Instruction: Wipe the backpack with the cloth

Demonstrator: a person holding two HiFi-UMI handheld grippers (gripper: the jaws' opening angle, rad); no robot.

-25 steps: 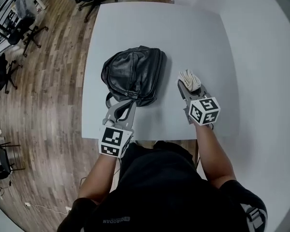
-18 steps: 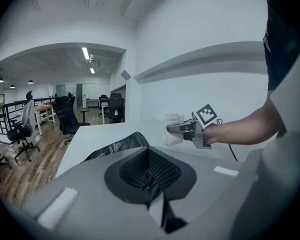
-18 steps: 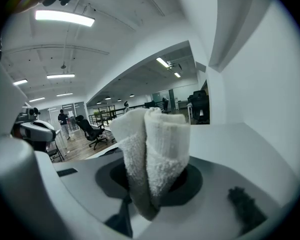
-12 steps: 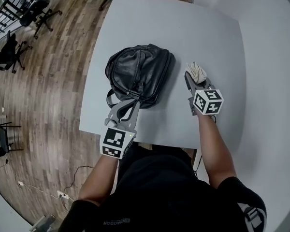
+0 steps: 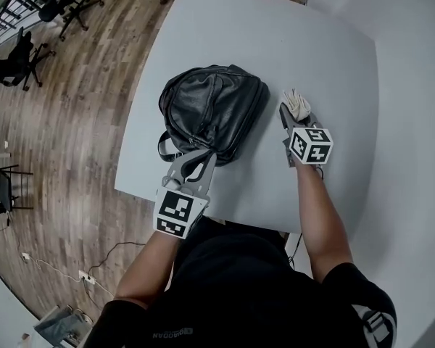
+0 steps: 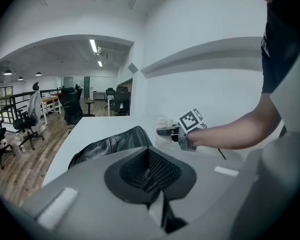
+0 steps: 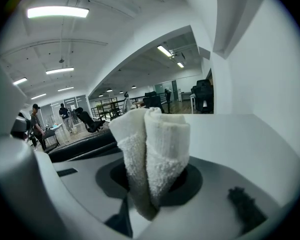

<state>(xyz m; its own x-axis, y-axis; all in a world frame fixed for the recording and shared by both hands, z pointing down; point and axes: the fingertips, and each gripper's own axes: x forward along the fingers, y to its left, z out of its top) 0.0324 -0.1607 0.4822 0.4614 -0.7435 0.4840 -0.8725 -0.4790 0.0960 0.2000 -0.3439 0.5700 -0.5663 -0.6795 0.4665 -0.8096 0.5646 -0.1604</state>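
Black leather backpack [image 5: 214, 111] lies flat on white bench [image 5: 275, 42], toward the bench's left-near part, with a strap loop at its near-left corner. Folded white terry cloth [image 5: 297, 105] is just right of the backpack, not touching it, and held off the bench surface.

Right claw [image 5: 293, 118]: clamped on the cloth. The right gripper view shows the cloth [image 7: 152, 149] bunched in a vertical fold between the jaws, sticking up and out past the right claw [image 7: 155, 184]. The backpack [image 7: 80, 146] shows as a dark band to the left beyond it. Marker cube [image 5: 309, 143] sits behind the jaws, with the person's forearm reaching in from the near edge.

Left claw [image 5: 203, 158]: jaws together, tips at the backpack's near edge and touching it. In the left gripper view the ribbed dark pads of the left claw [image 6: 149, 171] meet at a seam. I cannot tell whether any strap or fabric is pinched there. The backpack [image 6: 110, 146] rises just past the tips, with the right claw [image 6: 165, 130] and cloth [image 6: 162, 123] beyond it to the right.

Wooden floor [image 5: 72, 122] lies left of the bench, and office chairs [image 5: 22, 56] stand at far left.
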